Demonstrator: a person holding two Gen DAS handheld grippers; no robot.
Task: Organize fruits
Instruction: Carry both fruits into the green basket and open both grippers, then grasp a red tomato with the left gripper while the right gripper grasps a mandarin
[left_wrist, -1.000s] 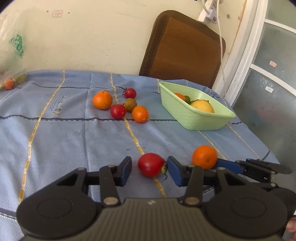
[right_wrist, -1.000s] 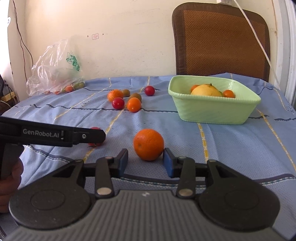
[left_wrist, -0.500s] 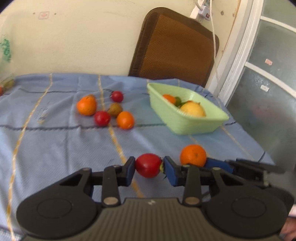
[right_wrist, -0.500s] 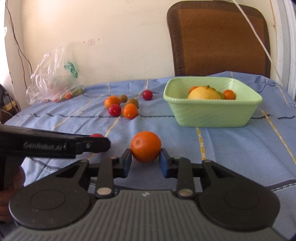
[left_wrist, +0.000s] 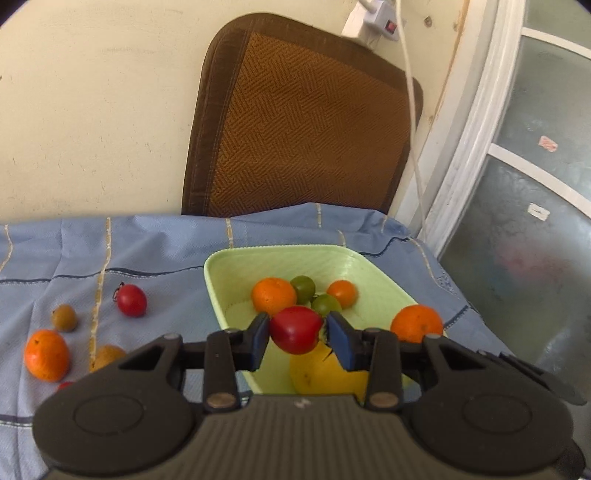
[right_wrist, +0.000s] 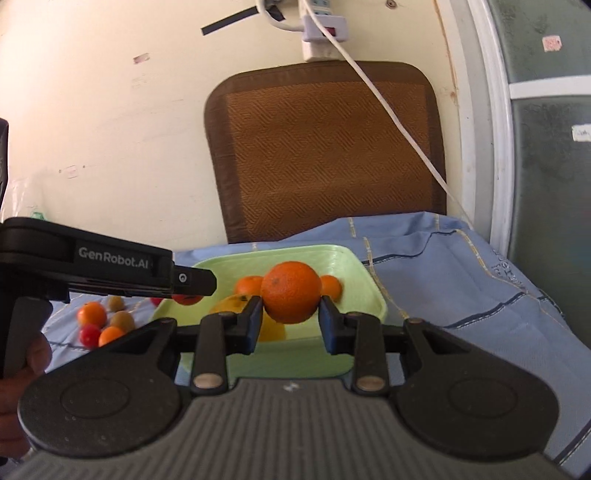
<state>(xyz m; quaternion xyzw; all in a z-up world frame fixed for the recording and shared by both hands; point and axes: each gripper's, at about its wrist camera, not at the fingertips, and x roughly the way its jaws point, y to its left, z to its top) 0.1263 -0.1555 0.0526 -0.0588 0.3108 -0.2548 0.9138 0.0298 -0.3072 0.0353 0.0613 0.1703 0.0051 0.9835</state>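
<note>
Nearest the lens, a red tomato (left_wrist: 296, 329) is clamped across its widest part between the pads of the left gripper (left_wrist: 297, 334), and an orange (right_wrist: 291, 291) is pinched likewise by the right gripper (right_wrist: 291, 319); the tomato is judged soft and easily bruised, the orange firmer but round and prone to roll. A second ago both fruits lay on the blue tablecloth (left_wrist: 155, 254) between open jaws, which have since closed on them, and both are now carried over the green basket (left_wrist: 229, 258). Loose fruit is left at nine o'clock, a woven chair back (left_wrist: 303, 122) at twelve.
</note>
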